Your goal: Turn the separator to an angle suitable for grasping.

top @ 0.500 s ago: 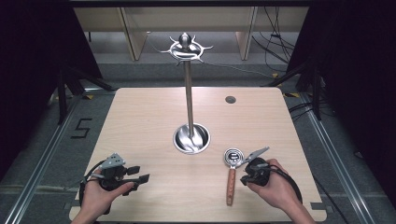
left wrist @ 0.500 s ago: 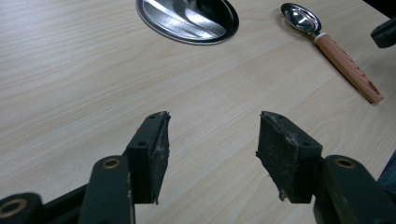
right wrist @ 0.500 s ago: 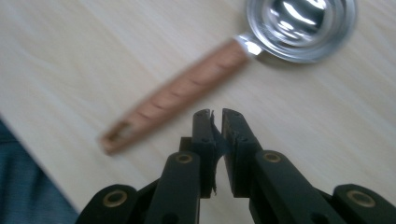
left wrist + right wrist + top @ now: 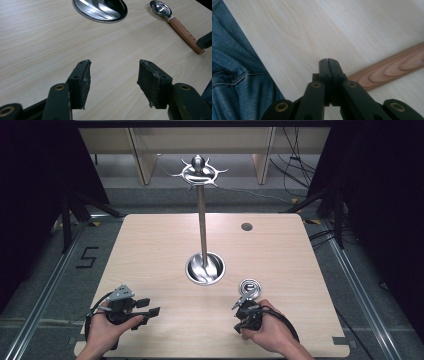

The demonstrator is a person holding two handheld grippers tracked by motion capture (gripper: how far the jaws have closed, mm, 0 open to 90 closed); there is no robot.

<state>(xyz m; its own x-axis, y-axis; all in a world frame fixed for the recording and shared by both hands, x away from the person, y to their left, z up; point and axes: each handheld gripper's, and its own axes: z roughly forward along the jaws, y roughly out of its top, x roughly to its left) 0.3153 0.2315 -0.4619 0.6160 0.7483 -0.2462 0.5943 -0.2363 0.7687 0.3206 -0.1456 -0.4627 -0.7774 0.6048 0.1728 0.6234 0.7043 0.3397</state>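
You see the table point(image 4: 150, 245) from overhead, facing forward; both gripper cameras skim it closely, sharing the wooden-handled scoop point(image 4: 183, 31).

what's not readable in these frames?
- Spoon handle: high view, covered by the right gripper and hand.
- Handle ends: right gripper view, cut by the frame edge and hidden behind the shut jaws.
- Stand hooks: high view, too small to count.
- Stand base: left gripper view, cut off at top.

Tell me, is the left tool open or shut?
Open: the left tool shows bare light wooden table between its two black rubber-faced jaws.
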